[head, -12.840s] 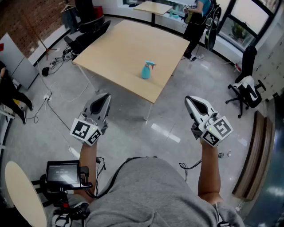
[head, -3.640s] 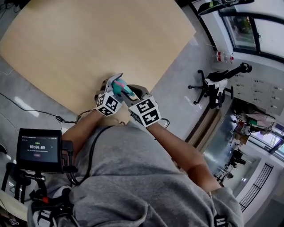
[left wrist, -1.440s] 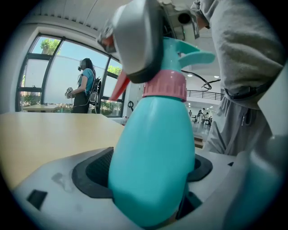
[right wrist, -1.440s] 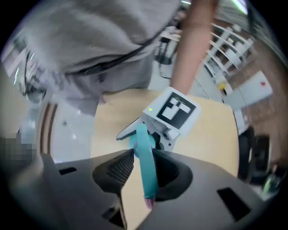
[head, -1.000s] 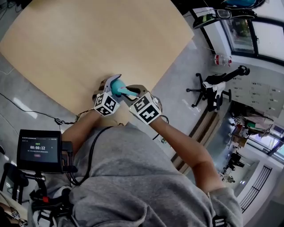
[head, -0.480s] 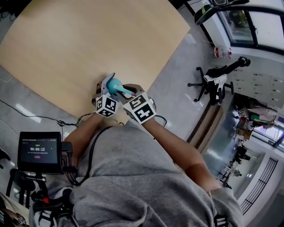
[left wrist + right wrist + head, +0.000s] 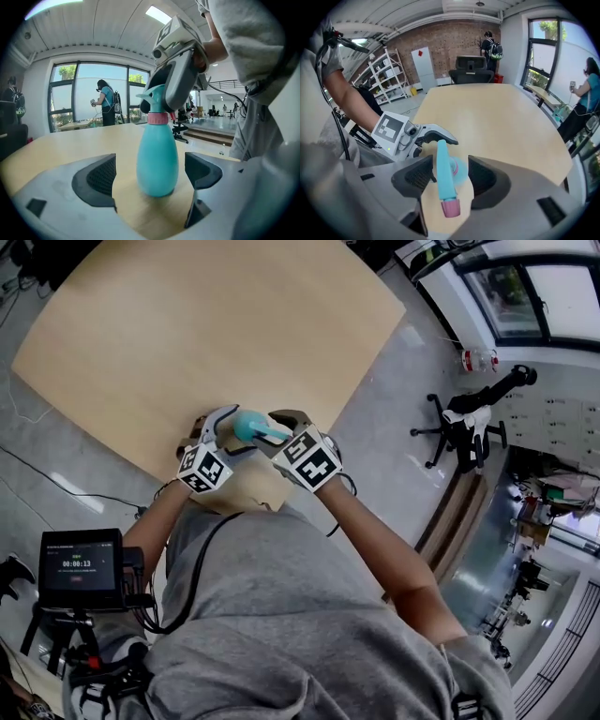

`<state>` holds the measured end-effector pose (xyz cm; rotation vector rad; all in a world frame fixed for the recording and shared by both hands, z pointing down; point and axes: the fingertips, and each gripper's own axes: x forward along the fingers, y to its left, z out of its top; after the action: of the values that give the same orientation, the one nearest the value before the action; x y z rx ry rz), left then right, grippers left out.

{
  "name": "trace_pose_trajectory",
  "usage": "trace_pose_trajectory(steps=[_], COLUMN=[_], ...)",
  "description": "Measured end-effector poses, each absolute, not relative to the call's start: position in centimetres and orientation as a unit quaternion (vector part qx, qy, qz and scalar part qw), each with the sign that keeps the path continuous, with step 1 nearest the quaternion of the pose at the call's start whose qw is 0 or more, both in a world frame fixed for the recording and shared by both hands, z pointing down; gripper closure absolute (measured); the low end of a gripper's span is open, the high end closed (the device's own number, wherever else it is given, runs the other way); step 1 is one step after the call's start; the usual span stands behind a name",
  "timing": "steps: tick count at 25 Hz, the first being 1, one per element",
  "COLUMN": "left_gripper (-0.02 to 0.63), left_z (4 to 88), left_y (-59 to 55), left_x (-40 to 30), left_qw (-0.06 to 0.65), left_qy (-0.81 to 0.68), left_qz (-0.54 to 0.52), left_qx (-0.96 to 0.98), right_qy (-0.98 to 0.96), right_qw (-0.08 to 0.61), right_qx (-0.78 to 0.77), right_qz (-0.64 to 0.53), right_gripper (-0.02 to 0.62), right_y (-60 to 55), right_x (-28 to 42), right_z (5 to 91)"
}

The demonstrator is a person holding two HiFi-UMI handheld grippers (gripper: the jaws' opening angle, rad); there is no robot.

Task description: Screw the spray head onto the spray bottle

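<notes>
Head view: the bottle point(image 7: 246, 425) stands upright by the desk's point(image 7: 187, 324) near edge, between the left claw point(image 7: 221, 424) and right claw point(image 7: 275, 430); both forearms reach forward, close together. Left gripper view: the left claw point(image 7: 151, 176) is near level and wide; the bottle stands between its pads, touching neither; the right claw comes down over the spray head point(image 7: 153, 99). Right gripper view: the right claw point(image 7: 445, 178) points steeply down; its jaws have just been opening and stand wide, with the spray head between them, clear of the right pad.
</notes>
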<state>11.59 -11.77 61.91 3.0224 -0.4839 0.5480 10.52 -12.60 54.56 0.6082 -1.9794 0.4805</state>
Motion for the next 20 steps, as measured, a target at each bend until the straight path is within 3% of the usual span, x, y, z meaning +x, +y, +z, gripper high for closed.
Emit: trace_pose_trajectory(steps=[9, 11, 12, 15, 17, 18, 20], left_gripper=[0.175, 0.2, 0.257, 0.537, 0.6, 0.601, 0.601], left_z=[60.0, 59.0, 58.3, 54.9, 51.8, 50.0, 46.3], left_y=[-12.8, -14.3, -15.7, -19.9, -21.3, -21.4, -20.6], left_x=[5.7, 5.9, 6.1, 7.1, 6.9, 6.6, 5.8], left_qw=[0.003, -0.003, -0.011, -0.03, -0.042, -0.049, -0.049], left_qy=[-0.191, -0.208, -0.213, -0.227, -0.239, -0.244, -0.251], left_qz=[0.177, 0.159, 0.149, 0.112, 0.091, 0.081, 0.053], left_qx=[0.966, 0.965, 0.966, 0.967, 0.966, 0.965, 0.965], right_qy=[-0.843, -0.843, -0.842, -0.835, -0.836, -0.839, -0.844], right_qw=[0.388, 0.351, 0.327, 0.248, 0.201, 0.179, 0.134], right_qx=[0.335, 0.374, 0.399, 0.471, 0.497, 0.504, 0.512], right_qz=[0.164, 0.16, 0.158, 0.139, 0.116, 0.105, 0.087], right_gripper=[0.342, 0.342, 0.342, 0.345, 0.35, 0.381, 0.589], right_y=[-15.6, -16.9, -17.8, -20.2, -20.3, -19.7, -17.5], right_x=[15.9, 18.2, 19.5, 22.8, 23.2, 22.8, 21.6], right_z=[49.7, 48.8, 48.5, 46.8, 44.5, 43.1, 40.0])
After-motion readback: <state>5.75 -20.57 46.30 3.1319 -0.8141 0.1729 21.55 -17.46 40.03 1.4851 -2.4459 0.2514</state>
